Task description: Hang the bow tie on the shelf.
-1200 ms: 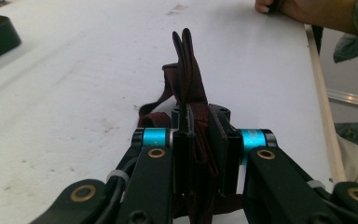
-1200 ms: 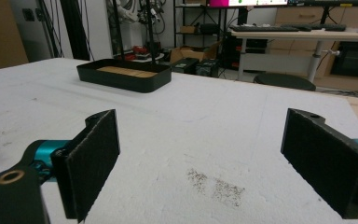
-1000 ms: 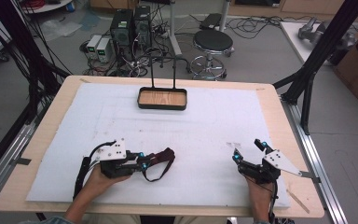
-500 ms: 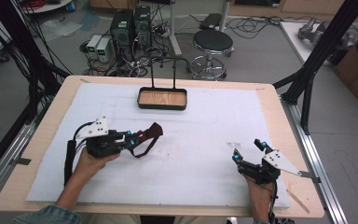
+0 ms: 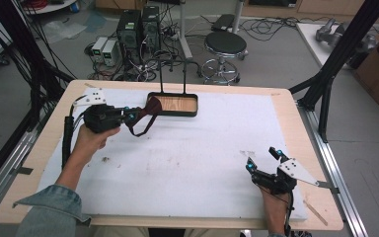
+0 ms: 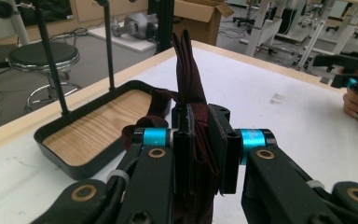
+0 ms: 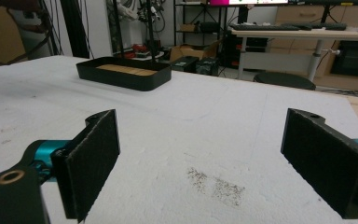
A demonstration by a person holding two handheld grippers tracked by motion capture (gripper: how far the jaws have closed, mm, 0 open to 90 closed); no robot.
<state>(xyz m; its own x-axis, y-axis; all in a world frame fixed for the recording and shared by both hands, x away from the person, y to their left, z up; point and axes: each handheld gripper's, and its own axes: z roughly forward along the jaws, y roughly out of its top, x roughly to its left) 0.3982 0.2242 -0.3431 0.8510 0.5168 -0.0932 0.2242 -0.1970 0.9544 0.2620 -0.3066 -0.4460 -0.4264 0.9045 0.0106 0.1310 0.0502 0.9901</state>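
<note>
My left gripper (image 5: 137, 115) is shut on a dark red fabric strap (image 5: 148, 112), held above the white mat at the tray's left end. In the left gripper view the strap (image 6: 189, 74) stands up from between the closed pads (image 6: 182, 154), with more of it hanging toward the tray (image 6: 86, 167). The black tray (image 5: 173, 113) has a wooden floor and a thin black rod frame (image 5: 172, 74) rising from it. Near the front right edge my right gripper (image 5: 262, 158) rests low on the mat, open. Nothing lies between its pads (image 7: 95, 158), and the tray (image 7: 121, 80) sits far ahead.
A white foam mat (image 5: 192, 158) covers the wooden table (image 5: 286, 106). Beyond the far edge stand a stool (image 5: 225, 44) and computer towers (image 5: 138, 27) on the floor. Black frame posts (image 5: 335, 59) rise at both sides. Dark specks (image 7: 216, 184) mark the mat.
My left hand has lifted and carried the strap from the front left of the mat toward the tray's left end. The right gripper has stayed in place, open.
</note>
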